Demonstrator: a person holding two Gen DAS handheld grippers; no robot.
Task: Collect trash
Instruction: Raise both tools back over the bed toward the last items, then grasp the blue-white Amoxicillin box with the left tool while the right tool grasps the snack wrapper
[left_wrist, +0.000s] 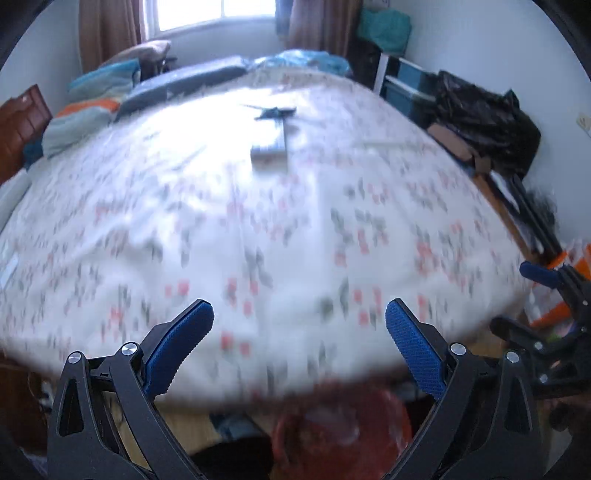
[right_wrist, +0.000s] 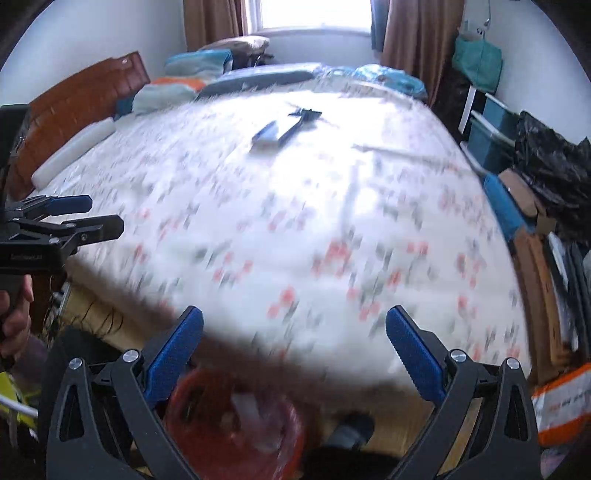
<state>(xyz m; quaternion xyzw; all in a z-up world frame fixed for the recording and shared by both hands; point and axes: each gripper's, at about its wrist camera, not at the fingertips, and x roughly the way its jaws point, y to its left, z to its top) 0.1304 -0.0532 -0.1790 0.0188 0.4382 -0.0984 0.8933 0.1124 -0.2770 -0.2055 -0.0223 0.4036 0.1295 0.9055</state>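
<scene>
Both views are blurred by motion. My left gripper (left_wrist: 299, 325) is open and empty above the near edge of a bed with a white floral sheet (left_wrist: 258, 221). My right gripper (right_wrist: 293, 328) is open and empty too, over the same bed edge (right_wrist: 295, 229). A red bin lined with a clear bag (left_wrist: 343, 432) stands on the floor below the bed edge, and it also shows in the right wrist view (right_wrist: 236, 424) with something pale inside. A flat blue and white packet (left_wrist: 269, 146) lies far up the bed, and it also shows in the right wrist view (right_wrist: 275, 134).
Pillows and folded bedding (left_wrist: 92, 107) lie at the bed's head by a brown headboard (right_wrist: 74, 110). A black bag (left_wrist: 487, 118), blue crates (right_wrist: 491, 136) and cardboard (right_wrist: 524, 195) crowd the right side. An orange and white parcel (right_wrist: 561, 410) sits at the floor right.
</scene>
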